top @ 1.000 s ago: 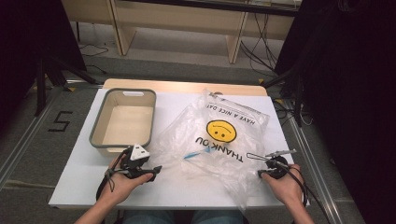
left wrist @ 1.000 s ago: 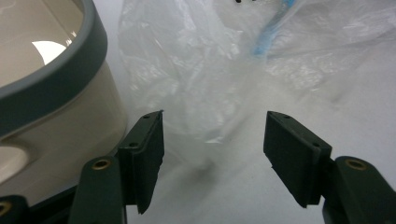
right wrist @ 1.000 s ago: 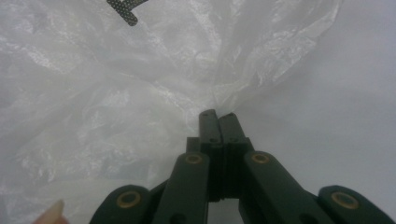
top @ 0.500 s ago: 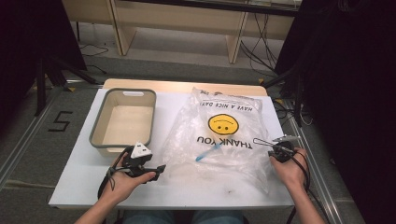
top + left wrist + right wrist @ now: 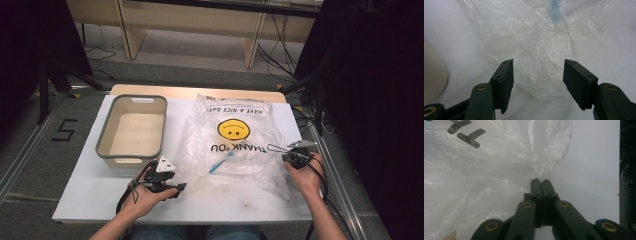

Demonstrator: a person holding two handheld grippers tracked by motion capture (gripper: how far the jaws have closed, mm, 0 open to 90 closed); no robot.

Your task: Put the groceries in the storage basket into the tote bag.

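One clear crinkled plastic bag with a yellow smiley face and black lettering (image 5: 235, 137) lies flat on the white surface (image 5: 90, 185), its long axis running from the person's edge toward the far edge; the print reads upside down from the high view, so the lettering's top points toward the person. Inside it lies one small blue stick-like object (image 5: 221, 162), slanted, its lower end toward the person's left; what it is cannot be made out through the plastic. To the left of the bag, near but apart from it, stands one grey-rimmed beige rectangular plastic tub (image 5: 131, 131), its long side also running front to far. There are two claws. The left claw (image 5: 167, 186) is held low over the surface at the bag's near left corner, the hand wrapped around it from below and the tips pointing rightward toward the bag; in the left gripper view its jaws stand well apart, having just narrowed a little, with a crumpled corner of the bag (image 5: 536, 62) lying between them but not pressed by either pad. The right claw (image 5: 272, 148) points left from the hand at the bag's right edge, jaws closed together and pinching a fold of the bag (image 5: 541, 170) at its rim.
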